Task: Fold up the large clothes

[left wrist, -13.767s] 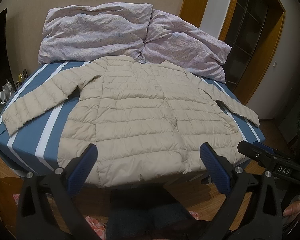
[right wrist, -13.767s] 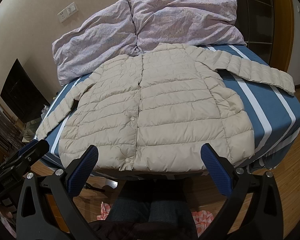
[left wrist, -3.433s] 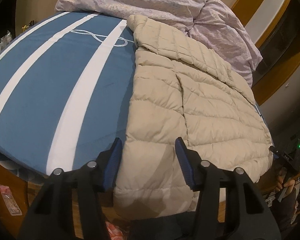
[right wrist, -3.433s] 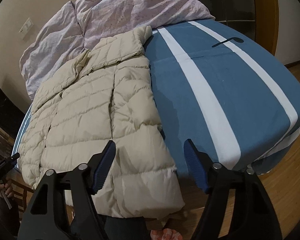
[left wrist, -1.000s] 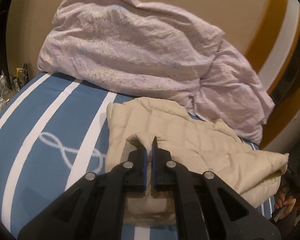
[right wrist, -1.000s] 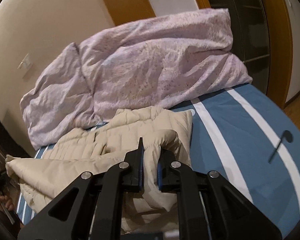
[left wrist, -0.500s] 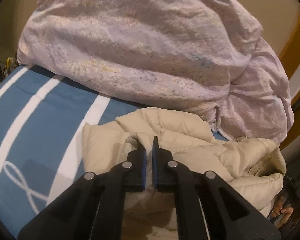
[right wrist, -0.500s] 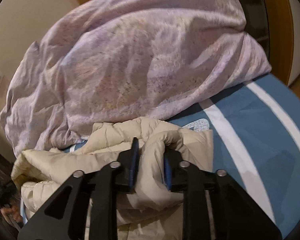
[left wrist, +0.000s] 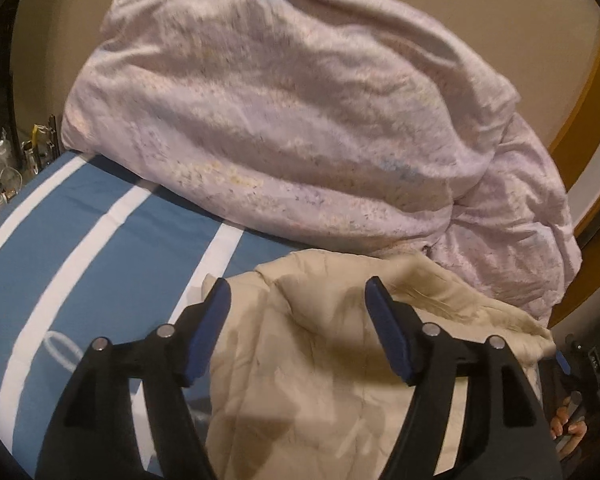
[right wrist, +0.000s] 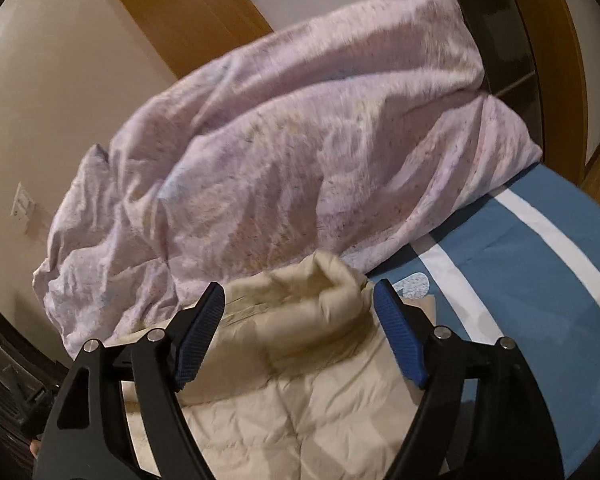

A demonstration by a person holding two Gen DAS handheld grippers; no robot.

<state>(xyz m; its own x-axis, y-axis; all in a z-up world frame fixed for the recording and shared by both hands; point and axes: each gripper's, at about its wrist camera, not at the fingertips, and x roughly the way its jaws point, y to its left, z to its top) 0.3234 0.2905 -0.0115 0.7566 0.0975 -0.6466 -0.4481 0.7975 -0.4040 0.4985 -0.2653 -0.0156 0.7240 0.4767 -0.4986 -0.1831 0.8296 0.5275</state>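
Already the beige jacket (left wrist: 340, 360) lies doubled over on the striped bed (left wrist: 80, 248), its top edge against the lilac duvet (left wrist: 280, 120). Both the left tool (left wrist: 298, 332) and right tool (right wrist: 298, 334) hang spread wide above it, pinching nothing, so probably only tidying remains.

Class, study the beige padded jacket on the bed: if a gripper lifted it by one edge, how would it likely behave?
The jacket would probably droop and unfold, since its edge already lies in soft rolls. Its puffy padding suggests it is light for its bulk. The smooth-looking shell may slip between pads.
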